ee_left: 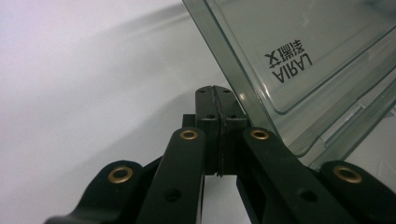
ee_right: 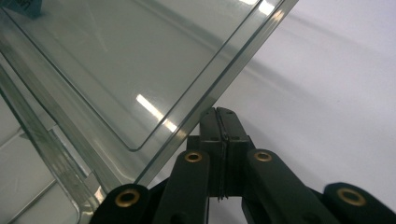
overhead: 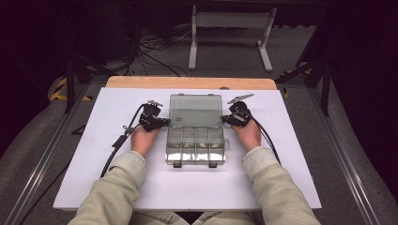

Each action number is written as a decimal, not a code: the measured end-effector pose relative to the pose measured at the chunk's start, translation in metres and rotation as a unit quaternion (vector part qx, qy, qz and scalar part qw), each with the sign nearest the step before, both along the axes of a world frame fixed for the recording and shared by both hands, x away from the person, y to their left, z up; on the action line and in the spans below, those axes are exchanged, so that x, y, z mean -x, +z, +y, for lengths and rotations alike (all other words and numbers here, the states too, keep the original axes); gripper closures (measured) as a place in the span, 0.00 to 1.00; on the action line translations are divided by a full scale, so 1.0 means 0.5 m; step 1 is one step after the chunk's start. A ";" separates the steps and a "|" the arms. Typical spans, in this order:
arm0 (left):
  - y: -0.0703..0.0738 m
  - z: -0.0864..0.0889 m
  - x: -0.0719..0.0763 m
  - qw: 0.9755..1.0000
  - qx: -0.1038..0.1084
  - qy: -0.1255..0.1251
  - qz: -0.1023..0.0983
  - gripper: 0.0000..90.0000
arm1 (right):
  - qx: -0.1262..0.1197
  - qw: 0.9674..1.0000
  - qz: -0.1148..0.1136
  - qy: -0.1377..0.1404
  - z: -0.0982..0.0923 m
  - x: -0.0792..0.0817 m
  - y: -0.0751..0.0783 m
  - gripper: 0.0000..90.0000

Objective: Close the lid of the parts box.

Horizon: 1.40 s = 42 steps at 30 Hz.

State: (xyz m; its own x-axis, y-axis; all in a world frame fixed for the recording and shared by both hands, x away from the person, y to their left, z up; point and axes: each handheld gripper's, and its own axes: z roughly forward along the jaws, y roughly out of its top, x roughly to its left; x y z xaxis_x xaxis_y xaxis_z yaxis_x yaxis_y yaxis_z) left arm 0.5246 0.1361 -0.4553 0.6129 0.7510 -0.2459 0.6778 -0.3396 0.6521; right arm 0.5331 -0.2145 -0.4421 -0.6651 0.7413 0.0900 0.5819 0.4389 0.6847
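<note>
A clear plastic compartment box (overhead: 195,145) lies in the middle of the white table, its lid (overhead: 195,110) swung up and back. My left gripper (overhead: 165,122) is at the lid's left edge and my right gripper (overhead: 224,119) at its right edge. In the left gripper view the jaws of that gripper (ee_left: 215,91) are pressed together with nothing between them, beside the lid (ee_left: 299,60) with its printed label. In the right gripper view that gripper (ee_right: 219,113) is also shut and empty, its tip against the lid's edge (ee_right: 224,79).
The box holds several small compartments with pale pieces (overhead: 195,146) inside. The white board (overhead: 112,178) ends at a wooden strip (overhead: 187,83) at the back. Cables (overhead: 119,140) trail from both grippers. A metal frame (overhead: 230,28) stands on the floor beyond.
</note>
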 end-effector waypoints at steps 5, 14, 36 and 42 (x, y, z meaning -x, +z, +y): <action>0.009 0.003 0.001 1.000 0.008 0.007 -0.006 1.00 | -0.009 1.000 -0.023 -0.006 -0.001 0.004 0.012 1.00; 0.019 0.002 0.005 1.000 0.004 0.011 -0.029 1.00 | -0.025 0.998 -0.051 -0.011 -0.001 0.010 0.026 1.00; 0.043 -0.002 0.015 0.998 0.011 0.026 -0.059 1.00 | -0.042 0.995 -0.087 -0.010 -0.004 0.019 0.045 1.00; 0.046 0.000 0.016 0.998 0.013 0.026 -0.064 1.00 | -0.044 0.995 -0.092 -0.008 -0.004 0.022 0.050 1.00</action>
